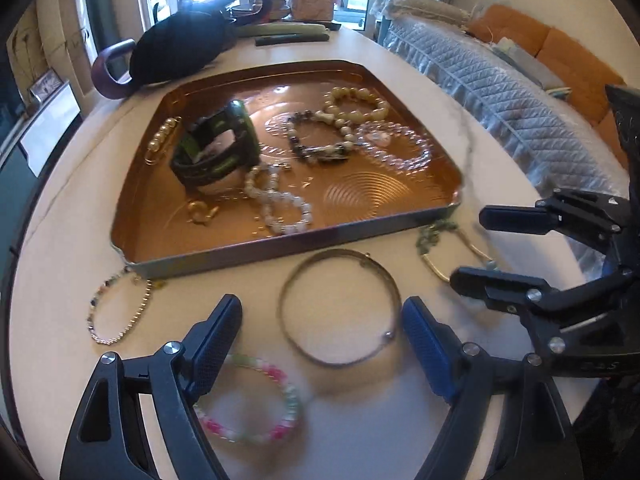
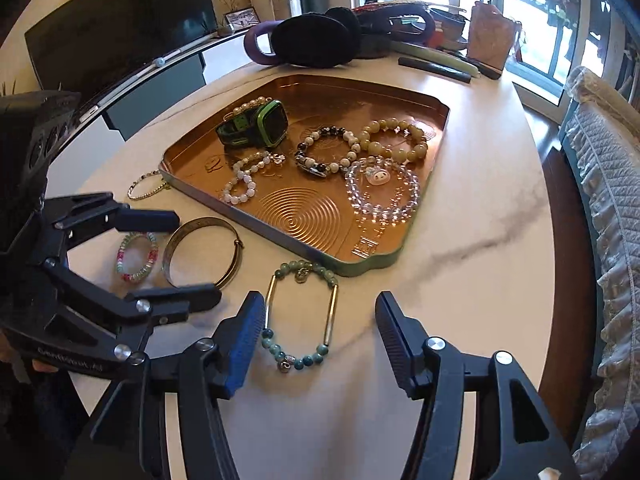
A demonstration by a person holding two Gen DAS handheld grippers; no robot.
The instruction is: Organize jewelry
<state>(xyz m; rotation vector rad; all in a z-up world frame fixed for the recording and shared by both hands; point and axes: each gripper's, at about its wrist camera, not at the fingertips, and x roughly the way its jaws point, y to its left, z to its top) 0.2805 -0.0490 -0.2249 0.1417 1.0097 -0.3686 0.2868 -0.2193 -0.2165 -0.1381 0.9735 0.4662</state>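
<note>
Nearest, the left gripper hangs with jaws apart around a thin metal bangle lying flat on the table before the tray. It looks stiff, light and slippery; pinch the rim. The right gripper, also parted, straddles a loose beaded bracelet.

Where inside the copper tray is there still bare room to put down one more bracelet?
The copper tray has bare floor along its near rim, over the ring pattern between the white bead bracelet and the clear bead bracelet. The far end behind the green watch is bare too. The middle and the right side are crowded with bracelets that touch or overlap.
</note>
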